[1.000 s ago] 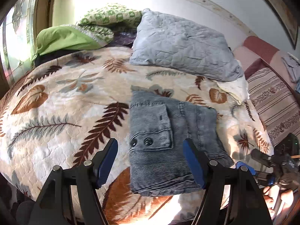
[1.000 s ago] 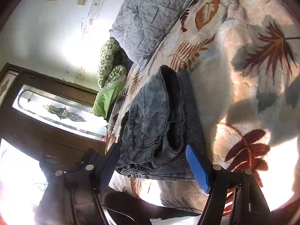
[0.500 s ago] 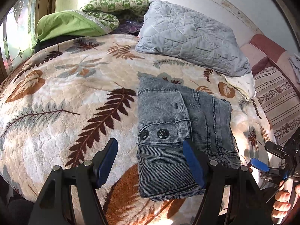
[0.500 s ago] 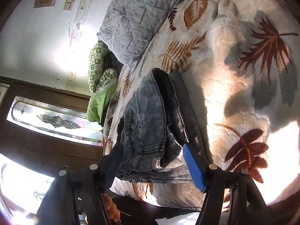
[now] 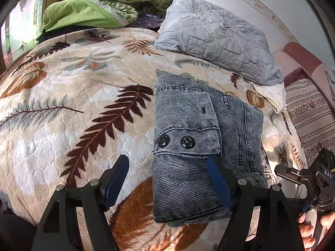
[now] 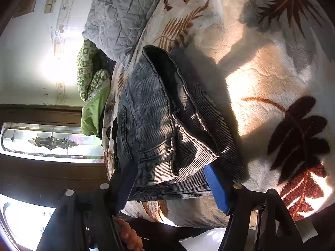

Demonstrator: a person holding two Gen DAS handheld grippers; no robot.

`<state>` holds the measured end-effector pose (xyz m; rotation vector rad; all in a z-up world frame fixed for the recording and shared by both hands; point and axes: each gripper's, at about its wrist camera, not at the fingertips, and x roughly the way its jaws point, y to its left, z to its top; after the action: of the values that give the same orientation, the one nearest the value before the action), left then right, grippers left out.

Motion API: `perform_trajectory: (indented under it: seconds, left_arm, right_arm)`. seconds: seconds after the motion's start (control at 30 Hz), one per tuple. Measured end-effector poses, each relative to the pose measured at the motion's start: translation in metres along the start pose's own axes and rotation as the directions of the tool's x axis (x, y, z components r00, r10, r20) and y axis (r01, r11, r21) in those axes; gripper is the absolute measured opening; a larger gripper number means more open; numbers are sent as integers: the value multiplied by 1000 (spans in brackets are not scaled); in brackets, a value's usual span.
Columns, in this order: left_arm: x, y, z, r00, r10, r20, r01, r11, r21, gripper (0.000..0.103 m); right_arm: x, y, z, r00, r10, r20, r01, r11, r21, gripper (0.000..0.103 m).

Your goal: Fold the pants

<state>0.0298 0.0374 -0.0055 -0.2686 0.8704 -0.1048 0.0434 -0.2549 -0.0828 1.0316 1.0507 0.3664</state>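
Observation:
The grey-blue denim pants (image 5: 201, 146) lie folded in a thick rectangle on the leaf-patterned blanket (image 5: 83, 108), with two black buttons facing up. My left gripper (image 5: 167, 173) is open and empty just in front of the fold's near left part; its right finger overlaps the fabric. In the right wrist view the pants (image 6: 167, 125) show from their open side edge, layers stacked. My right gripper (image 6: 169, 179) is open, with its two fingers on either side of the near edge of the stack. It also shows in the left wrist view (image 5: 309, 179) at the bed's right edge.
A grey quilted pillow (image 5: 215, 35) lies behind the pants. Green bedding (image 5: 88, 14) is piled at the back left by a window. A striped cushion (image 5: 307, 113) is at the right. The bed's edge is just below both grippers.
Both grippers have moved closer to the folded pants, which now fill more of each view. The pants have not changed shape. Both grippers stay open.

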Motion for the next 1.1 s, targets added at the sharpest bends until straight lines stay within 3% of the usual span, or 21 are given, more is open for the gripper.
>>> perform_trajectory:
  seconds: [0.07,0.17,0.2,0.37,0.43,0.53,0.57,0.63,0.7,0.73,0.87,1.1]
  left_arm:
    - [1,0,0,1000,0,-1,0,1000,1,78]
    - [1,0,1,1000,-3,-6,4,1000,5,78]
    - [-1,0,2,1000,-6,-3,6,1000,9,78]
    - [-29,8,10,995,-5,100,7,1000,-18,78]
    - [-27,8,10,994,32,107,-31,999,-9,80]
    - [11,-2,-3,996,85,-36,-82,994,66,81]
    - [16,-2,-8,994,107,-32,-105,992,74,81]
    - [14,0,-9,994,106,-14,-104,992,77,83]
    - [15,1,-9,994,108,-21,-106,992,72,84]
    - [15,2,-10,994,106,-17,-104,992,67,84]
    - [15,3,-12,995,100,-11,-99,993,57,84]
    - [15,5,-13,997,82,-10,-81,996,44,85]
  right_arm:
    - [4,4,4,1000,-11,14,11,1000,-17,69]
    - [12,12,7,995,-93,22,95,992,-84,22]
    - [10,17,5,994,-102,35,105,989,-101,16]
    - [-24,65,-22,971,-156,182,204,936,-286,14]
    - [-31,71,-31,959,-182,218,246,918,-313,14]
    - [-13,38,-24,950,-255,181,294,924,-245,22]
    - [-5,21,-20,957,-260,128,282,940,-193,29]
    - [-16,7,-18,978,-166,125,182,975,-130,34]
    - [-32,12,-20,980,-138,142,158,978,-139,65]
    - [-42,15,-22,978,-131,165,155,977,-143,70]
    - [-61,16,-34,988,-21,151,39,992,-119,71]
    - [-42,28,-36,992,-30,119,49,986,-157,69]
